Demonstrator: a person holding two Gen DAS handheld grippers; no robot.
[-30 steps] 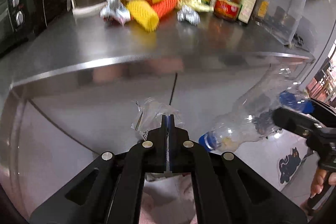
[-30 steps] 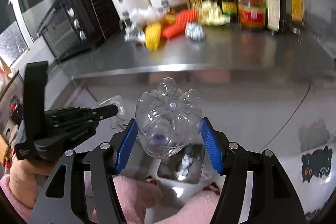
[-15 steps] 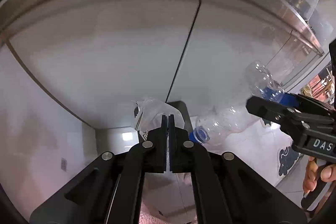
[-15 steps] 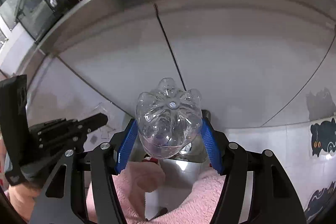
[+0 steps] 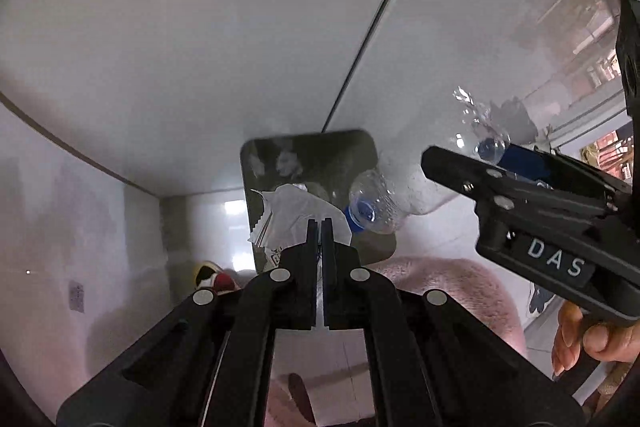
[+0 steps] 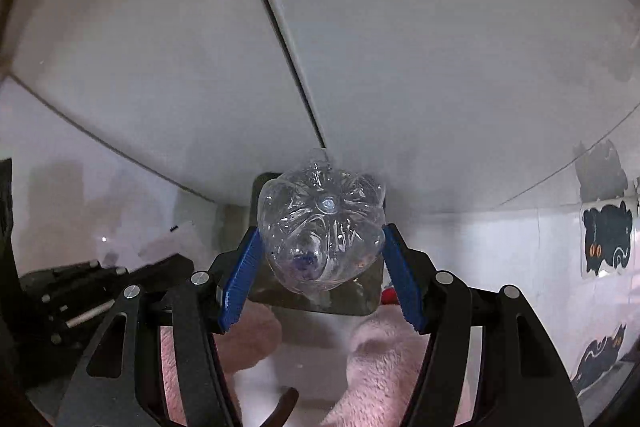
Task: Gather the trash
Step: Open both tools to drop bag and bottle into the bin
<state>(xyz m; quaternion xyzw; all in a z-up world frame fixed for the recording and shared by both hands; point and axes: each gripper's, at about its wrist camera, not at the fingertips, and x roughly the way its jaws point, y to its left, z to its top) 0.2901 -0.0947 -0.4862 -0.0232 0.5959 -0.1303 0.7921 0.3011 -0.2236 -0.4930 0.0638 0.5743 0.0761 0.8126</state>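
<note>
Right tongs clamp clear bottle, base toward camera, cap pointing away; left tongs pinch wrapper.

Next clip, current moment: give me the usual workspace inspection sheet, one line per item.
Surface: no worktop in view; grey cabinet doors fill both views, pale floor below.
Job's things: clear plastic bottle with blue cap; clear plastic wrapper; both hang above the dark trash bin.
Clutter: a red and yellow object on the floor left of the bin, not identifiable.
Grippers: right gripper clamps the bottle between blue fingers, base toward its camera; left gripper pinches the wrapper.
Cables: nothing seen.
Surroundings: black cat stickers on the right; pink fuzzy clothing below.
</note>
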